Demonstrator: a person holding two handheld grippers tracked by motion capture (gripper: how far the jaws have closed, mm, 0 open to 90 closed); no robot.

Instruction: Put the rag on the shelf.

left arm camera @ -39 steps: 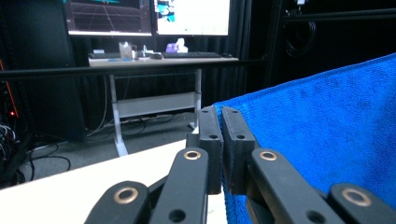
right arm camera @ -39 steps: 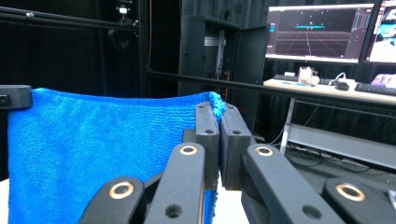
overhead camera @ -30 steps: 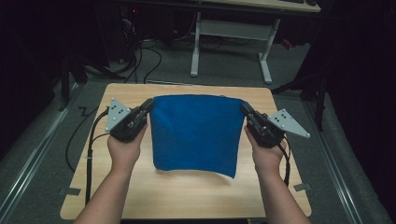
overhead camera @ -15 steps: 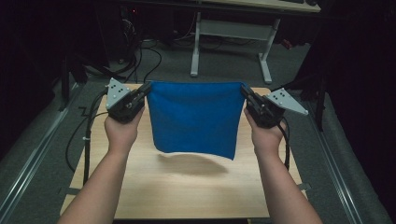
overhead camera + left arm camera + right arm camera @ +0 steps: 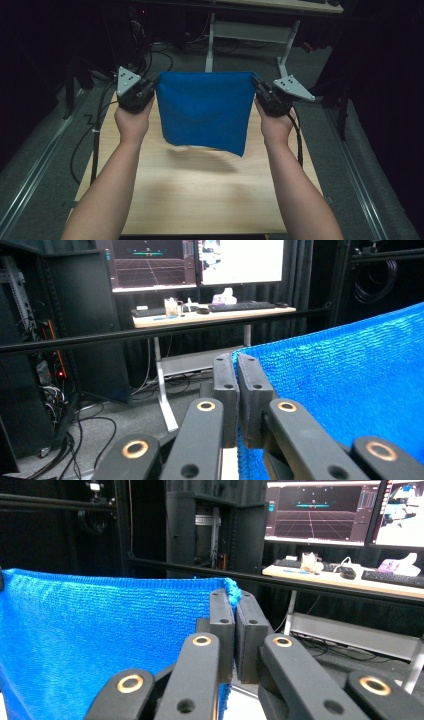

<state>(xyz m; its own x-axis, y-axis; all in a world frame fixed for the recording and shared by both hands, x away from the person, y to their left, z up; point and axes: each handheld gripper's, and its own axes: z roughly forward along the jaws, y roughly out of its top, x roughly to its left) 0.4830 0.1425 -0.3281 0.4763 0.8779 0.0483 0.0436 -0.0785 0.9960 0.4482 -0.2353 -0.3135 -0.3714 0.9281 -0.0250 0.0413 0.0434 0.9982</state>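
Nearest to me, the person's two forearms reached up over the near edge of the desk (image 5: 200, 200), a pale wooden top with nothing lying on it. Each hand carried a set of tongs, and between them hung a blue cloth (image 5: 205, 112), lifted clear of the wood so that only its shadow fell on the middle of the desk. The lower hem dangled free, dipping lower toward the right side.

The left tongs (image 5: 154, 86) were clenched on the cloth's upper left corner; in the left gripper view their jaws stood pressed together with the blue weave pinched at the tips (image 5: 239, 371). The right tongs (image 5: 256, 85) were likewise clenched on the upper right corner, the fabric poking up between the pads in the right gripper view (image 5: 234, 609). The top hem ran nearly straight and taut from one grip to the other, above the far half of the desk, so the cloth hung as a flat sheet facing the person.

As I judged it, the picking up and spreading out were done: both corners were secured and the cloth was open. What seemed left was to lay it down or fold it, since no fold showed yet.

Beyond the far edge stood another desk (image 5: 210, 315) with a keyboard and lit monitors (image 5: 320, 511).
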